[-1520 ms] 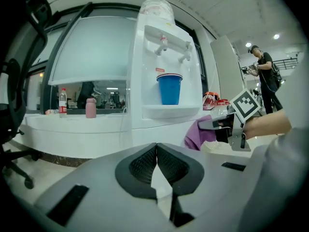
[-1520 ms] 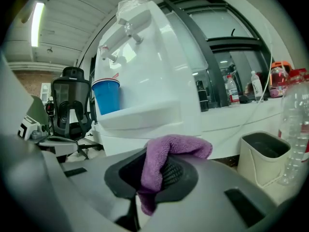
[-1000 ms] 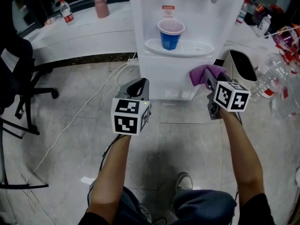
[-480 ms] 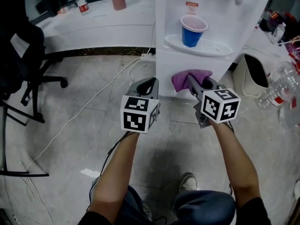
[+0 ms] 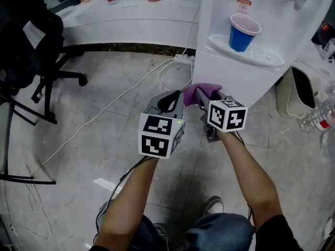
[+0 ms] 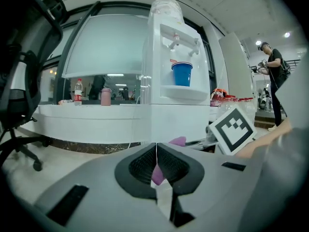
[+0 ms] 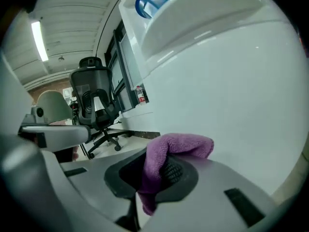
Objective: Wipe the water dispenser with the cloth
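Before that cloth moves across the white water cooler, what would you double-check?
1. Purple cloth clamped in the right tongs: ok.
2. Cloth pressed against the white water dispenser: cannot tell; it sits close by the lower front corner.
3. Left tongs shut, empty, apart from the dispenser: ok.
4. Blue plastic cup upright on the drip tray, above the cloth: ok.
5. White cable on the floor away from the shoe: ok.
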